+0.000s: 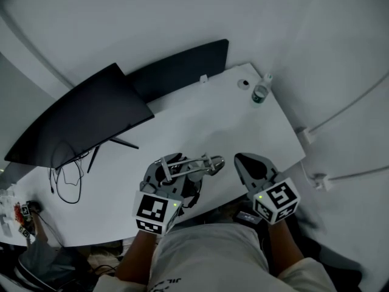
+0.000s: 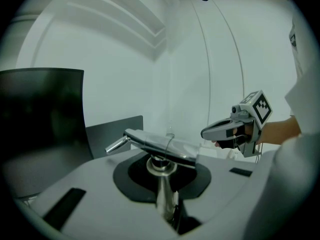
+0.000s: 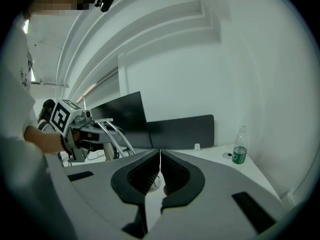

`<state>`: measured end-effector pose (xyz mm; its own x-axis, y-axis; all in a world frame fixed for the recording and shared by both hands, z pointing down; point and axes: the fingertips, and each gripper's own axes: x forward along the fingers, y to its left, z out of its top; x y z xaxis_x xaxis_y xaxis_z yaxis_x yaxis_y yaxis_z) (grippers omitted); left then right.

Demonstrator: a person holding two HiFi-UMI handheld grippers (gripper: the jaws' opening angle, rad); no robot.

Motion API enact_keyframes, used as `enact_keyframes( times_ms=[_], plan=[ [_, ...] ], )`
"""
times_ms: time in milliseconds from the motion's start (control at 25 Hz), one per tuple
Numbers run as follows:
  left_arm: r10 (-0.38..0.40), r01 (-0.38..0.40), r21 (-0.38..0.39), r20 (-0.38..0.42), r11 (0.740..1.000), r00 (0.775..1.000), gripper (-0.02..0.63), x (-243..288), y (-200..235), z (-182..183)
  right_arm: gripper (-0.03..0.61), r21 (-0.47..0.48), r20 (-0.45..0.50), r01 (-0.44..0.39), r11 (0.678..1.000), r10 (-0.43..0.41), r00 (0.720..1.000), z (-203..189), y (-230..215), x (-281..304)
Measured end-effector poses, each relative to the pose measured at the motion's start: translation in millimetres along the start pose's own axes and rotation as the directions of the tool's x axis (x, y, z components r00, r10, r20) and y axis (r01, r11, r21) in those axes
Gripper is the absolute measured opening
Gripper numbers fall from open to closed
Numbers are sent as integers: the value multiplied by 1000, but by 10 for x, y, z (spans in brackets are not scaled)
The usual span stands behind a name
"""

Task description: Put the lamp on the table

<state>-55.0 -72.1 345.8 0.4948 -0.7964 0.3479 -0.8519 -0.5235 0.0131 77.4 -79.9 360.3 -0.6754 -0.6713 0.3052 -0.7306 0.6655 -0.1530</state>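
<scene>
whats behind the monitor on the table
A dark panel stands along the table's back edge, with the white wall beyond. The monitor covers the panel's left end and whatever lies there.

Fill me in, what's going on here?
A person works two handheld grippers over a white table. The left gripper is shut on the stem of a silver lamp, holding it over the table's near edge; it isn't released yet. The right gripper hovers beside it, jaws together and empty. A monitor and a bottle stand further back.

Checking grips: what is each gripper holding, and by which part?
Left gripper clamps the lamp by its metal stem; right gripper is shut, empty.
</scene>
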Motion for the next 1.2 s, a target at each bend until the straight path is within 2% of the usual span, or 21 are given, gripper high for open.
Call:
enact_keyframes(
  times_ms=[680, 1200],
  plan=[
    [0, -1, 43, 11, 999, 1000, 46, 358, 305, 68, 32, -9, -31, -17, 1000, 16, 999, -31, -181, 293],
    [-9, 9, 28, 0, 1000, 1000, 46, 815, 529, 66, 32, 16, -60, -4, 1000, 5, 998, -104, -456, 499]
  ],
)
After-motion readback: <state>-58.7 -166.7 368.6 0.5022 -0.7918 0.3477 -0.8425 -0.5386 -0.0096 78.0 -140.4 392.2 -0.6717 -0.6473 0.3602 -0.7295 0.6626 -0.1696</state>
